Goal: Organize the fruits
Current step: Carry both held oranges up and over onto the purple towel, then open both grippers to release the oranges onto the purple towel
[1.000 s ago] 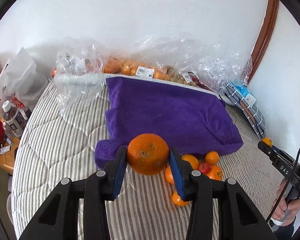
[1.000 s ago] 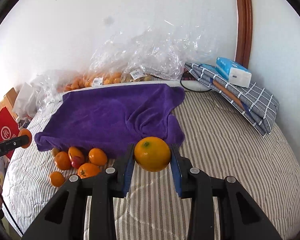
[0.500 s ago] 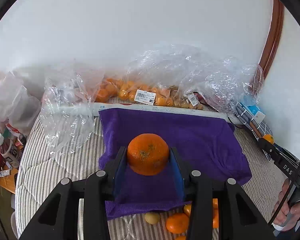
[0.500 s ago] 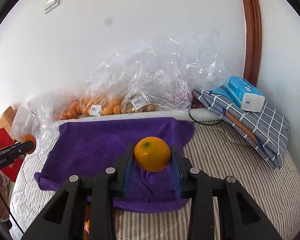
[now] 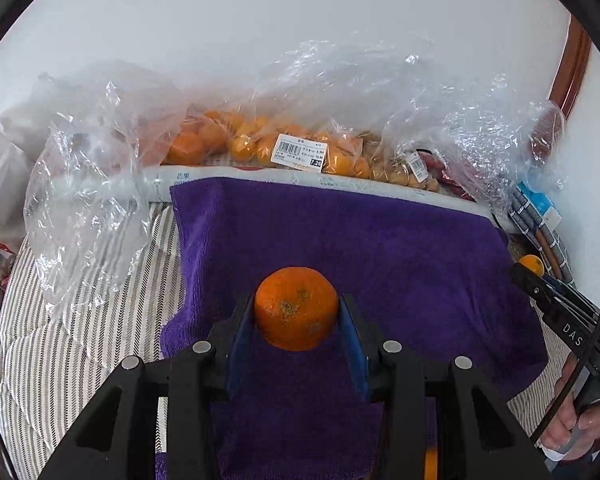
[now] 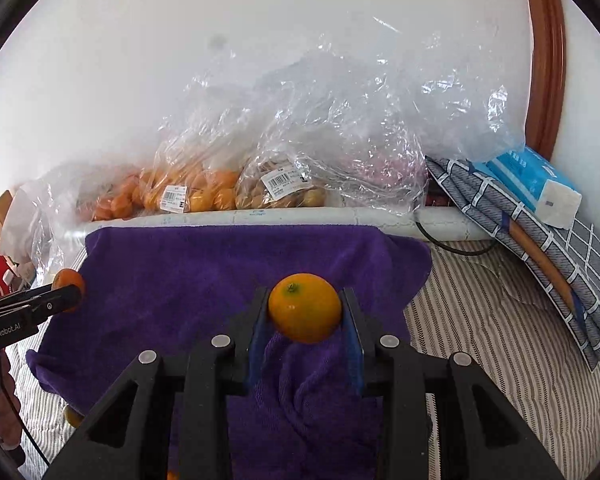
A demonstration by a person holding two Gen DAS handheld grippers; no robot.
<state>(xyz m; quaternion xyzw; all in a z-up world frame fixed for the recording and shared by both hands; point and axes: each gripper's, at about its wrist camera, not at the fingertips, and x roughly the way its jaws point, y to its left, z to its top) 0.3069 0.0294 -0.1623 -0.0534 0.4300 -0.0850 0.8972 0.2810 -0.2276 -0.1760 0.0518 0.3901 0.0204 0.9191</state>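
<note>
Both hands are loaded here. The left claw [image 5: 296,312] is clamped on a deep orange mandarin [image 5: 296,307] with a few brown scuffs, and the right claw [image 6: 305,311] is squeezing a paler, yellower orange [image 6: 305,307] with its green stem spot facing up. In each case the fruit sits right between the blue pads, jaws only as wide as the fruit, and looks lifted clear of the cloth.

Both fruits hang over the purple towel [image 5: 340,240] spread on the striped bed [image 6: 500,340]. The towel itself looks bare, nothing set down on it that I can see, so I'd say the sorting has barely started, or at least these two aren't placed yet. A bit of loose orange fruit peeks out at about 7 o'clock in the right view, mostly hidden.

At 12 o'clock along the wall are the clear plastic bags [image 6: 204,188] with lots more oranges and labelled packs inside. So plenty left. Next step is probably lowering these two onto the towel, each to its own side.
</note>
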